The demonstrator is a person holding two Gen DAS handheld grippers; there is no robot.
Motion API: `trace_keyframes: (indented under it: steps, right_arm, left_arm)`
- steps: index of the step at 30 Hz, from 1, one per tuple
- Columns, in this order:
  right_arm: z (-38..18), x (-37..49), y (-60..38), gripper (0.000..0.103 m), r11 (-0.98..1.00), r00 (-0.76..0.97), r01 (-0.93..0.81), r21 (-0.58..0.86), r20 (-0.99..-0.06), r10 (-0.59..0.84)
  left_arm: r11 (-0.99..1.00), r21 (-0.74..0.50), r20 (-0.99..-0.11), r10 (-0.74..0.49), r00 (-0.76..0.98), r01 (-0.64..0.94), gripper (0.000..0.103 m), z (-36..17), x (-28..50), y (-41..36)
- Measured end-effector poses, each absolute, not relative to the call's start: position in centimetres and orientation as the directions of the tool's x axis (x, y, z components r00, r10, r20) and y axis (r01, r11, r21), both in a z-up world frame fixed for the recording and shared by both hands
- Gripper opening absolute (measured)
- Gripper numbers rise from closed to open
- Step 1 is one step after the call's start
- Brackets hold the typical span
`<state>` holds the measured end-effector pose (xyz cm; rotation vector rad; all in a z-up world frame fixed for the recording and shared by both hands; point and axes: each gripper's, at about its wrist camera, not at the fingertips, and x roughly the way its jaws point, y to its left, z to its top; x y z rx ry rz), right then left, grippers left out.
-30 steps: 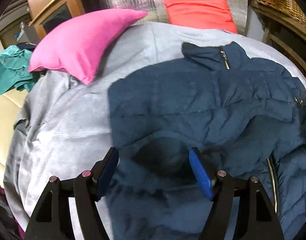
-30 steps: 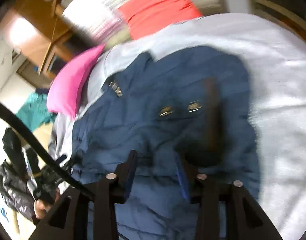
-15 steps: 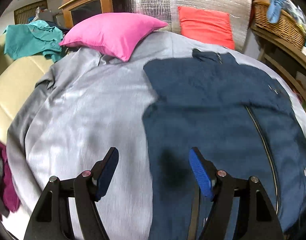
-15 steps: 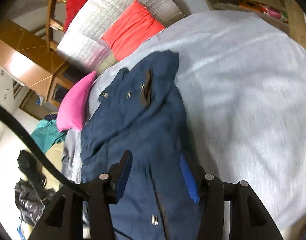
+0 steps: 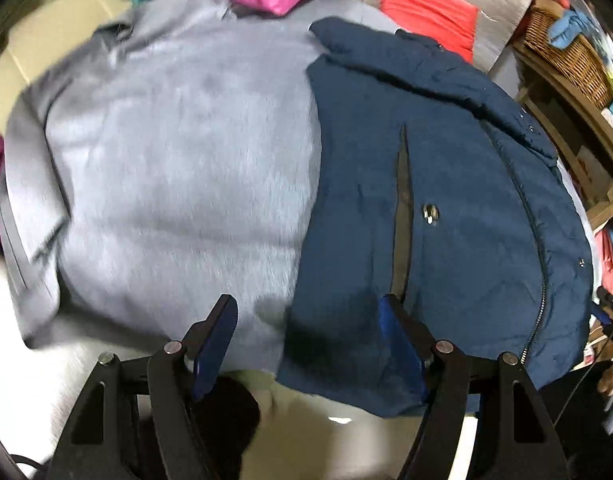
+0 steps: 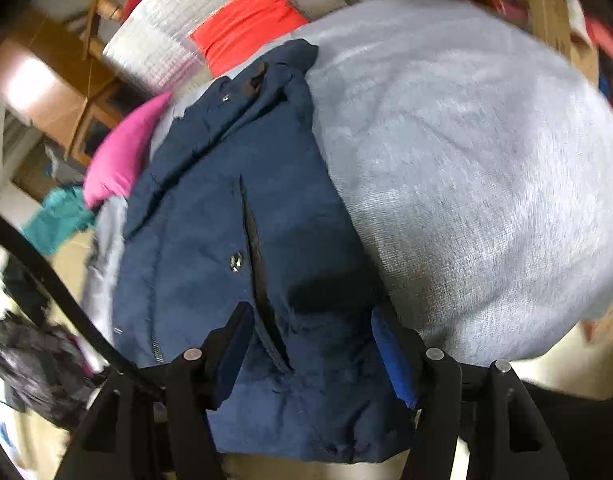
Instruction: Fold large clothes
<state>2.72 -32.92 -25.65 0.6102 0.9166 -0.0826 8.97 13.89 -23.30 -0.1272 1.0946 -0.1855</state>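
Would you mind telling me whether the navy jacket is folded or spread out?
Partly folded: the navy jacket forms a narrow panel on the grey sheet, no sleeves spread out.

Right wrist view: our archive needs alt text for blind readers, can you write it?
A navy jacket, folded lengthwise, lies on a grey bedspread, its hem nearest the camera. The right gripper hangs over the hem, jaws opening, pads clear of the fabric. Behind lie a pink pillow and a red cushion.
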Motion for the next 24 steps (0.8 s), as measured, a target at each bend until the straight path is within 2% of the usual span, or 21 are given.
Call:
trace_keyframes:
  steps: [2, 4, 5, 6, 8, 10, 12, 13, 15, 19, 20, 21, 24]
  right_arm:
    - [-25.8, 2.9, -31.8, 0.066, 0.858, 0.612, 0.286, 0.427, -0.770, 0.180]
    - [-26.1, 3.1, -30.4, 0.066, 0.861, 0.594, 0.220, 0.458, -0.763, 0.254]
    - [-26.3, 3.1, -29.4, 0.061, 0.857, 0.579, 0.171, 0.486, -0.753, 0.312]
    - [-26.2, 3.2, -28.4, 0.055, 0.854, 0.568, 0.108, 0.509, -0.737, 0.367]
    - [-25.5, 3.0, -27.6, 0.054, 0.869, 0.582, 0.059, 0.492, -0.724, 0.370]
    - [-24.9, 2.7, -28.5, 0.054, 0.887, 0.623, 0.096, 0.452, -0.722, 0.301]
    - [-24.7, 2.3, -31.4, 0.055, 0.852, 0.676, 0.214, 0.477, -0.702, 0.223]
    - [-24.7, 1.9, -33.1, 0.059, 0.823, 0.700, 0.282, 0.494, -0.693, 0.176]
    - [-25.4, 1.0, -36.4, 0.064, 0.744, 0.718, 0.391, 0.542, -0.685, 0.122]
    - [-28.0, 1.2, -38.1, 0.064, 0.674, 0.674, 0.460, 0.578, -0.722, 0.159]
    - [-28.8, 1.6, -37.9, 0.064, 0.675, 0.655, 0.455, 0.581, -0.732, 0.189]
    - [-29.4, 2.0, -37.6, 0.064, 0.675, 0.639, 0.439, 0.593, -0.734, 0.229]
    - [-29.9, 3.0, -35.2, 0.066, 0.730, 0.588, 0.362, 0.579, -0.750, 0.303]
  left_arm:
    - [0.973, -0.194, -0.865, -0.228, 0.448, 0.122, 0.074, -23.3, 8.6, 13.1]
    - [0.971, -0.171, -0.860, -0.229, 0.457, 0.167, 0.065, -23.5, 8.3, 12.2]
    - [0.971, -0.159, -0.859, -0.225, 0.460, 0.177, 0.041, -23.6, 8.2, 11.9]
    - [0.970, -0.153, -0.864, -0.223, 0.451, 0.186, 0.028, -23.8, 8.3, 11.7]
    - [0.969, -0.167, -0.863, -0.232, 0.449, 0.180, 0.028, -23.9, 8.4, 11.9]
    - [0.971, -0.179, -0.862, -0.232, 0.451, 0.157, 0.035, -23.8, 8.5, 12.3]
    - [0.981, -0.163, -0.867, -0.195, 0.459, 0.109, 0.069, -23.9, 8.7, 13.0]
    - [0.983, -0.159, -0.863, -0.184, 0.470, 0.092, 0.072, -23.9, 8.7, 13.2]
    - [0.978, -0.172, -0.861, -0.206, 0.465, 0.114, 0.072, -23.9, 8.7, 12.8]
    - [0.958, -0.221, -0.859, -0.281, 0.428, 0.185, 0.072, -24.6, 9.0, 11.4]
    - [0.955, -0.223, -0.858, -0.288, 0.426, 0.197, 0.068, -24.7, 9.0, 11.0]
    - [0.953, -0.217, -0.855, -0.290, 0.431, 0.211, 0.057, -24.6, 8.9, 10.7]
    - [0.939, -0.247, -0.839, -0.330, 0.433, 0.238, 0.040, -24.3, 8.8, 10.5]
